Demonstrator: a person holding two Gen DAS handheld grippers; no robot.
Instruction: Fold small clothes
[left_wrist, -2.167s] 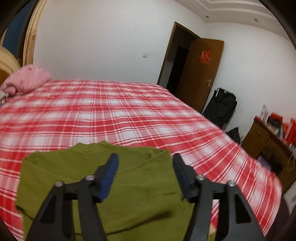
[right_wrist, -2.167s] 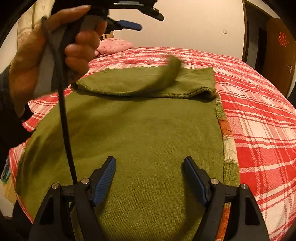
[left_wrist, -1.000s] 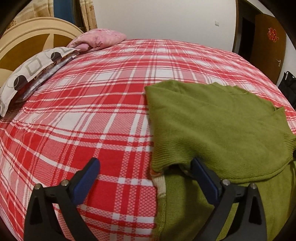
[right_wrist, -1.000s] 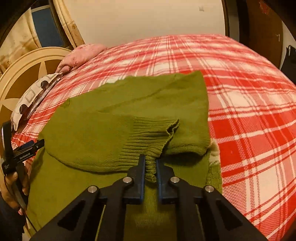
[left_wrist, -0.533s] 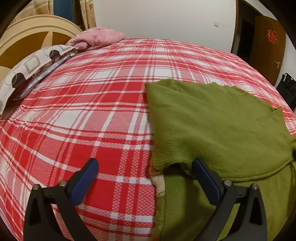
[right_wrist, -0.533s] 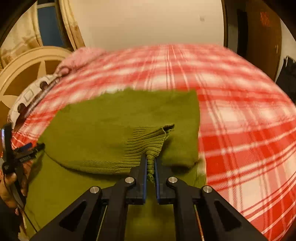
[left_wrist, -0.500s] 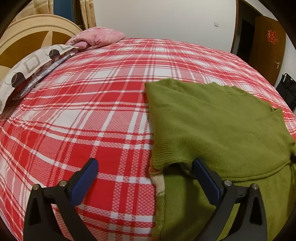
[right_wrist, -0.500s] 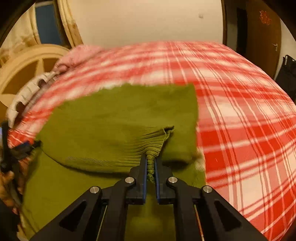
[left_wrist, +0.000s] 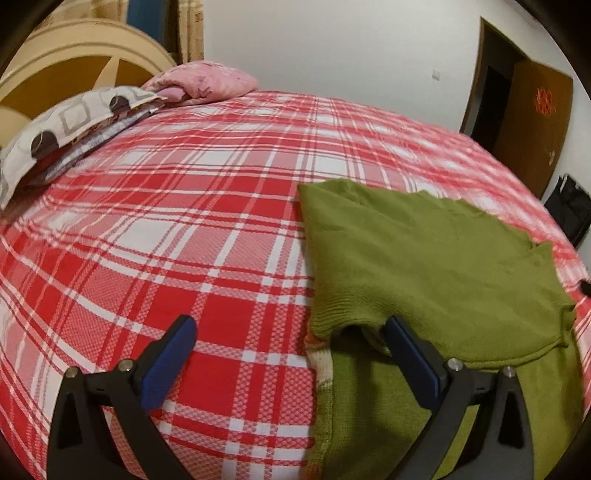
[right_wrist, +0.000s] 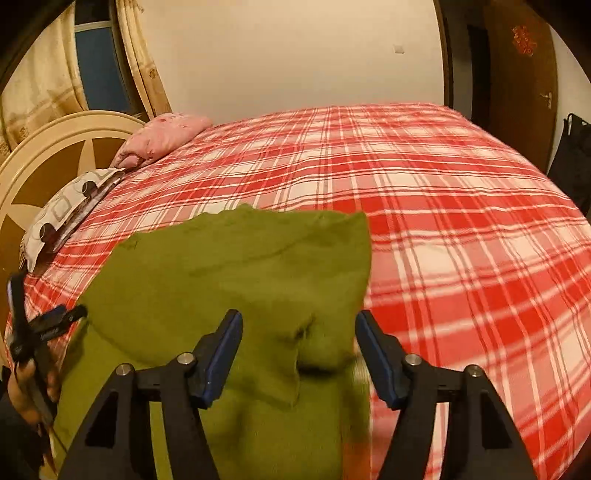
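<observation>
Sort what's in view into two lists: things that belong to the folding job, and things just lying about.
Part of the job:
green sweater, partly folded on the bed
left gripper, open at the sweater's edge
right gripper, open over the sweater

Just lying about:
plaid bedspread
pink pillow
patterned pillow
headboard
door
black bag

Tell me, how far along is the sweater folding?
Partway. Both sleeves of the green sweater already lie folded across its body. Nothing is in hand: the right gripper and left gripper are both open. Left to do: probably folding the body in half on the plaid bed.
</observation>
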